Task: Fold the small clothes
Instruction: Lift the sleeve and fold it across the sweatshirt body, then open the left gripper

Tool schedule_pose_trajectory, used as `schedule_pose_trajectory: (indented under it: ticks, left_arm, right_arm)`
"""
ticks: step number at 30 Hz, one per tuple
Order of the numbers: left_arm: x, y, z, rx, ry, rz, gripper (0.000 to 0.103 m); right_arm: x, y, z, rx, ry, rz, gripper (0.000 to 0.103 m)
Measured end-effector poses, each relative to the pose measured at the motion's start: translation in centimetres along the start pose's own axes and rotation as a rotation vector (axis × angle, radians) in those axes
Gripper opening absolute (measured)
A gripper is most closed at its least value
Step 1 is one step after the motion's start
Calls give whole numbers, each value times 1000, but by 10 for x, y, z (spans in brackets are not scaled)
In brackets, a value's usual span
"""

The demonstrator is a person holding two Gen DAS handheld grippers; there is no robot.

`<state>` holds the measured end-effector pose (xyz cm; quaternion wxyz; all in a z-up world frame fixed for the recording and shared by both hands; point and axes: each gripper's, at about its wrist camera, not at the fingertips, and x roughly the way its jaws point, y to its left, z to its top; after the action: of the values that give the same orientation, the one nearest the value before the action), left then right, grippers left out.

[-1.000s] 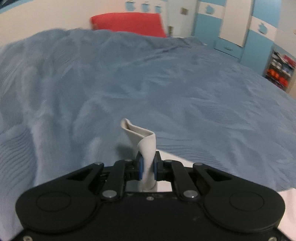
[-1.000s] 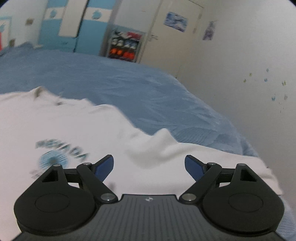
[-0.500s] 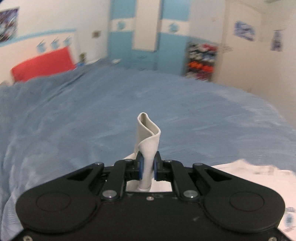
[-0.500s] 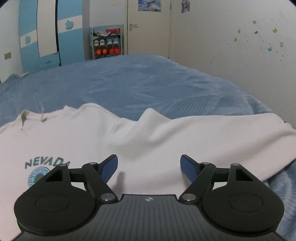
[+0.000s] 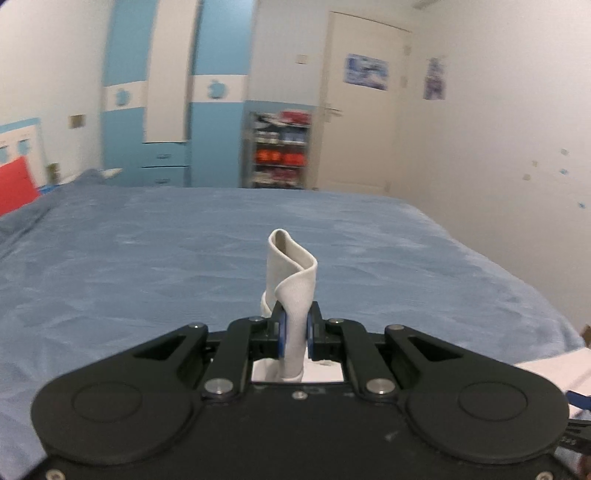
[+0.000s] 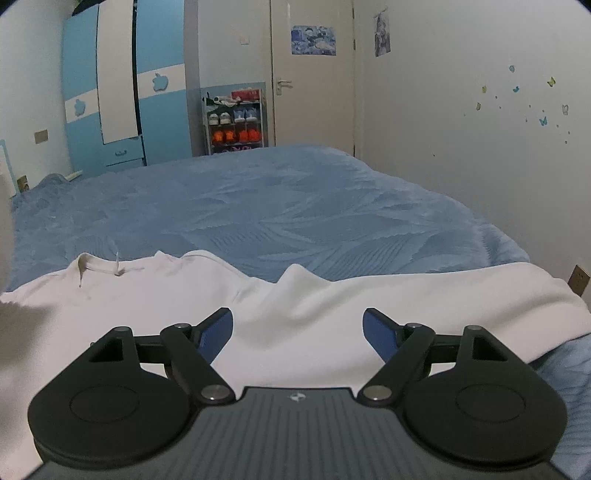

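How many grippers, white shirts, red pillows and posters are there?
grippers: 2 (left gripper shut on shirt cloth; right gripper jaws opening, nothing gripped)
white shirt: 1
red pillow: 1
posters: 2
Total: 6

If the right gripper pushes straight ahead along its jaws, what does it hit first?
Most likely the white sweatshirt spread on the blue bedspread. The right gripper points slightly downward, its jaws opening with nothing pinched between them and cloth directly ahead. Depth is hard to judge.
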<state>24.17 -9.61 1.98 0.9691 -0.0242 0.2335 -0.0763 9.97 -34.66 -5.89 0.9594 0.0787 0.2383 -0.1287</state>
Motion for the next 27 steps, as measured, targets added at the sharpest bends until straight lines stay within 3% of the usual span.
schedule_pose_trajectory:
  ticks: [5,10,17,21,24,25,27]
  left_arm:
    - [32,-89,-39,80,58,-79,8]
    - [65,-139,-87,112,147,-131,8]
    - [93,-172,-125,119,223,-201,9]
    - [98,-190,-145,156,238,-195,10]
    - [125,-198,-177,197,334,-185,12]
    - [134,-199,-188,199,374,-189,17]
    - [143,-203,-200,224,393,-180,22]
  right_arm:
    - [-8,-19,-5,23,-20,15,95]
    - [-1,-36,-13,71,2,0,95]
    - [10,-55,-24,85,29,-94,95]
    - [11,-69,-28,138,33,-109,95]
    - [13,-75,-30,157,41,-113,95]
    - [13,-76,-30,164,42,-111,96]
    - [13,-77,-30,168,42,-108,95]
